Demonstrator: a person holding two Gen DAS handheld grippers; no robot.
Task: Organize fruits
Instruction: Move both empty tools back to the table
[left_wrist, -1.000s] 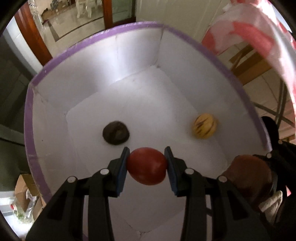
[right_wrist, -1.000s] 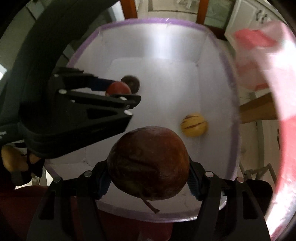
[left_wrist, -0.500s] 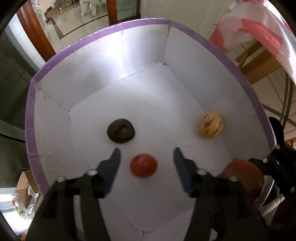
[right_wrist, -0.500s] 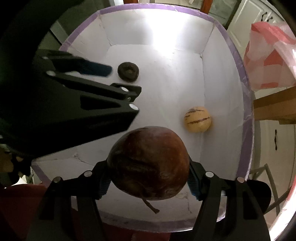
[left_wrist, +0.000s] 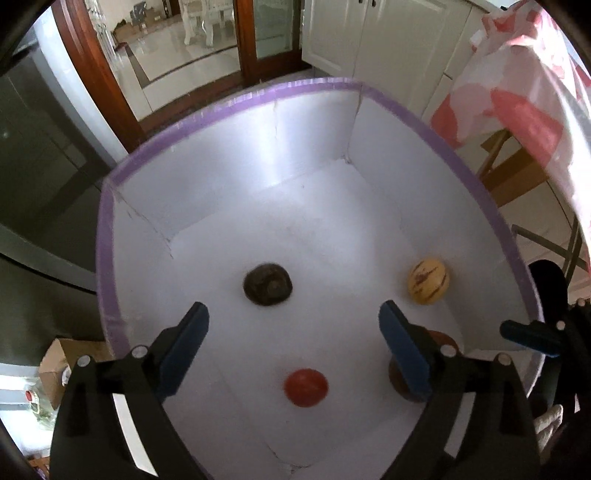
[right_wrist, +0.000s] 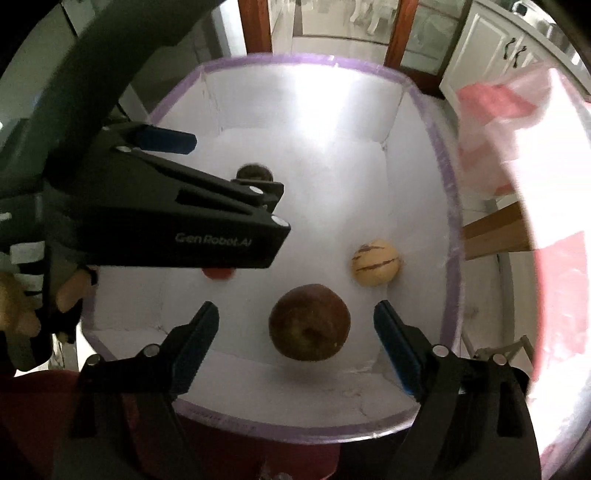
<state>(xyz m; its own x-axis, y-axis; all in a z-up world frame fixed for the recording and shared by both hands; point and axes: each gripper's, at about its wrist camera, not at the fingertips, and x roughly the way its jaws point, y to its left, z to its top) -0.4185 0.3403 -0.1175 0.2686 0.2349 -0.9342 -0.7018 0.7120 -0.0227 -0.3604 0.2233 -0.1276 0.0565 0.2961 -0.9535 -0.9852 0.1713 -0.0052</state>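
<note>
Fingers (right_wrist: 207, 325) opening, apple (right_wrist: 309, 322) loose between.

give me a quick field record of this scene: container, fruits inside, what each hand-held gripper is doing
container: white box with purple rim
fruits in box: red tomato; dark round fruit; yellow striped melon; big brown-red apple
left hand-held gripper: above the tomato, jaws opening, nothing between the pads
right hand-held gripper: above the apple, jaws opening, pads clear of it
held: nothing
</note>
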